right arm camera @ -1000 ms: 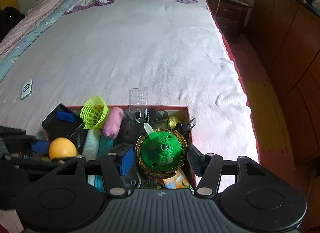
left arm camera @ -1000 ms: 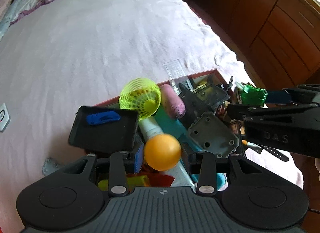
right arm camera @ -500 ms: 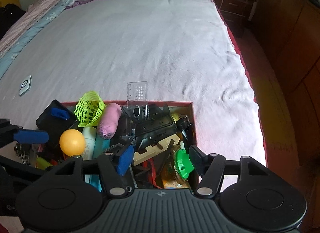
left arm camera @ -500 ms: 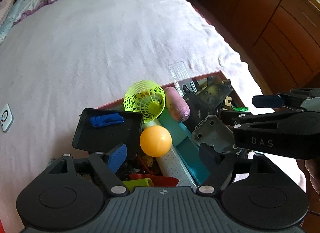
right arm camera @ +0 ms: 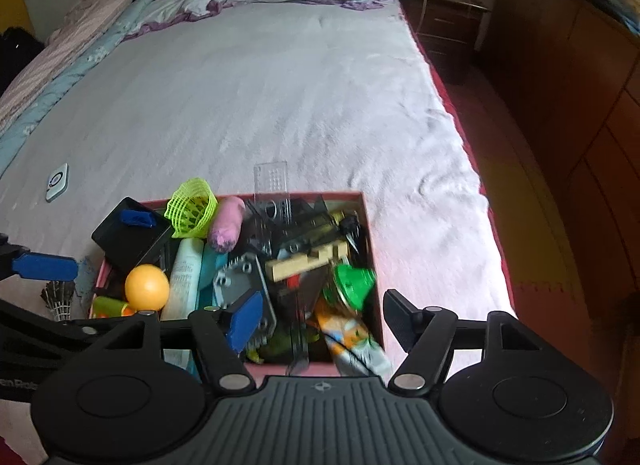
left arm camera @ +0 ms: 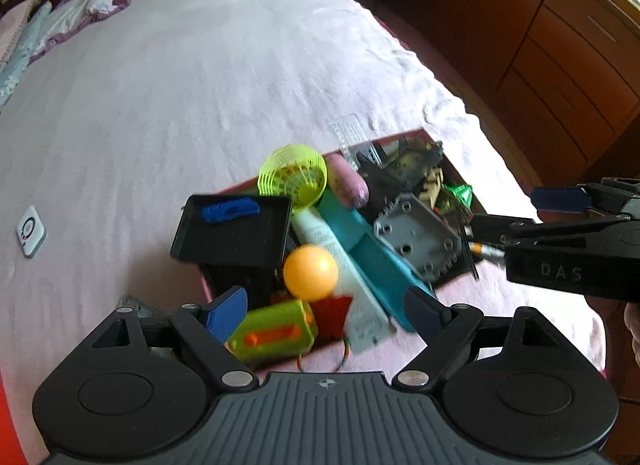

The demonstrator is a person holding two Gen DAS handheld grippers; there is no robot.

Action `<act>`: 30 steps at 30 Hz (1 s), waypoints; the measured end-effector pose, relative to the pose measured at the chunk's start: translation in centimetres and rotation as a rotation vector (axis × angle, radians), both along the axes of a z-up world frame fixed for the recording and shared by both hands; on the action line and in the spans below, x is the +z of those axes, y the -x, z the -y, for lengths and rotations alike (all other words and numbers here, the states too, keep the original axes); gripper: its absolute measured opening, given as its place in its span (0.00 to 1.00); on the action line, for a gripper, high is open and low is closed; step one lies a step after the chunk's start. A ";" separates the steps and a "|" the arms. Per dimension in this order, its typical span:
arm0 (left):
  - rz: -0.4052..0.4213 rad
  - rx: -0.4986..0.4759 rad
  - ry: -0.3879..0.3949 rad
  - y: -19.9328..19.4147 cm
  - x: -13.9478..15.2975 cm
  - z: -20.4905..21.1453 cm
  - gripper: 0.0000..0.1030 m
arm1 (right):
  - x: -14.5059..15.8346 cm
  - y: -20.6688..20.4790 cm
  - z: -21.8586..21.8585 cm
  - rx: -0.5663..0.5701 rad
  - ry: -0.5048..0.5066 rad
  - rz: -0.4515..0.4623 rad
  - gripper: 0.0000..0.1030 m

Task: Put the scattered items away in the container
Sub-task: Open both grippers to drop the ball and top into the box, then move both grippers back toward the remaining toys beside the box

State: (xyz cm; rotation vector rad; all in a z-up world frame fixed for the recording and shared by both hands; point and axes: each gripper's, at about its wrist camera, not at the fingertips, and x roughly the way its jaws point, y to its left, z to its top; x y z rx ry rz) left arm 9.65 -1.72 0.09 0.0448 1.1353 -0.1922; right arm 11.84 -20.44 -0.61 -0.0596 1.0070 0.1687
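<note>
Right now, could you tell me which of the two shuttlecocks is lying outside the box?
The dark-feathered shuttlecock, on the bedsheet left of the red box. The neon-yellow shuttlecock sits on the pile inside.

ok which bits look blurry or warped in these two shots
Left wrist view: the lime green toy near the lens is motion-smeared, the orange ball soft; the bed bulges from fisheye. Right wrist view: the green spinner and box contents smear; the dresser bows.

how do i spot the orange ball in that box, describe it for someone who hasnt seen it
On the white bed sits a red box crammed with clutter. Look at its near left corner, beside the white tube: the orange ball is the only smooth, plain round thing there.
</note>
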 end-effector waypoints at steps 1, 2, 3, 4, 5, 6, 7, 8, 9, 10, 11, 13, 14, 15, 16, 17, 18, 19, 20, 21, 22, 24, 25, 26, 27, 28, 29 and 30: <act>0.003 0.002 -0.001 0.5 0.2 -0.1 0.83 | 0.0 0.5 0.1 -0.002 0.000 -0.001 0.67; 0.010 0.007 -0.004 1.1 0.4 -0.3 0.83 | 0.0 1.1 0.2 0.000 0.003 -0.003 0.67; 0.016 0.012 -0.007 1.7 0.7 -0.5 0.83 | 0.0 1.7 0.2 0.006 0.007 -0.004 0.67; 0.020 0.018 -0.011 2.3 0.9 -0.7 0.83 | -0.1 2.2 0.1 0.014 0.010 -0.005 0.67; 0.024 0.025 -0.013 2.8 1.1 -1.0 0.83 | -0.1 2.8 0.0 0.022 0.012 -0.006 0.67; 0.027 0.032 -0.016 3.3 1.2 -1.3 0.84 | -0.2 3.4 -0.1 0.029 0.012 -0.008 0.67; 0.028 0.041 -0.020 3.9 1.4 -1.6 0.84 | -0.2 4.0 -0.2 0.035 0.010 -0.011 0.67; 0.028 0.053 -0.025 4.4 1.5 -2.0 0.84 | -0.3 4.5 -0.4 0.040 0.009 -0.014 0.67; 0.028 0.066 -0.029 5.0 1.5 -2.4 0.84 | -0.4 5.1 -0.7 0.047 0.008 -0.016 0.67; 0.026 0.081 -0.032 5.6 1.6 -2.8 0.84 | -0.4 5.6 -0.9 0.055 0.009 -0.017 0.67; 0.023 0.097 -0.034 6.1 1.6 -3.2 0.84 | -0.4 6.1 -1.3 0.066 0.011 -0.017 0.67; 0.015 0.131 -0.038 7.3 1.5 -4.1 0.84 | -0.4 7.3 -2.0 0.097 0.012 -0.017 0.67; 0.011 0.150 -0.041 8.0 1.5 -4.6 0.84 | -0.5 7.8 -2.4 0.115 0.011 -0.019 0.67; 0.008 0.167 -0.046 8.6 1.5 -4.9 0.84 | -0.5 8.3 -2.8 0.132 0.009 -0.021 0.67; 0.006 0.183 -0.051 9.3 1.4 -5.3 0.84 | -0.6 8.8 -3.2 0.150 0.008 -0.023 0.67; 0.002 0.200 -0.059 10.0 1.3 -5.8 0.84 | -0.7 9.3 -3.7 0.166 0.007 -0.027 0.67; -0.001 0.216 -0.068 10.7 1.3 -6.2 0.84 | -0.8 9.8 -4.2 0.182 0.006 -0.030 0.67; -0.004 0.233 -0.078 11.4 1.3 -6.6 0.84 | -0.9 10.3 -4.7 0.198 0.004 -0.032 0.67; -0.006 0.251 -0.087 12.1 1.2 -7.0 0.84 | -1.0 10.9 -5.2 0.216 0.002 -0.034 0.67; -0.008 0.269 -0.095 12.8 1.2 -7.5 0.85 | -1.0 11.3 -5.8 0.235 -0.002 -0.037 0.67; -0.012 0.287 -0.101 13.4 1.1 -8.0 0.86 | -1.2 11.8 -6.5 0.257 -0.008 -0.041 0.67; -0.021 0.326 -0.109 14.8 1.0 -9.2 0.88 | -1.7 12.7 -8.0 0.299 -0.019 -0.061 0.67; -0.025 0.343 -0.109 15.4 0.8 -9.9 0.90 | -2.0 13.2 -8.8 0.319 -0.021 -0.077 0.67; -0.027 0.355 -0.108 15.9 0.6 -10.5 0.91 | -2.4 13.6 -9.8 0.337 -0.019 -0.094 0.67; -0.031 0.363 -0.104 16.2 0.3 -11.2 0.91 | -2.8 14.0 -10.7 0.353 -0.016 -0.110 0.67; -0.037 0.370 -0.099 16.5 -0.1 -11.9 0.91 | -3.2 14.5 -11.8 0.369 -0.014 -0.125 0.67; -0.042 0.377 -0.090 16.7 -0.5 -12.7 0.91 | -3.6 15.0 -12.8 0.385 -0.010 -0.138 0.67; -0.046 0.380 -0.079 16.9 -1.0 -13.4 0.91 | -4.0 15.4 -13.9 0.400 -0.002 -0.148 0.67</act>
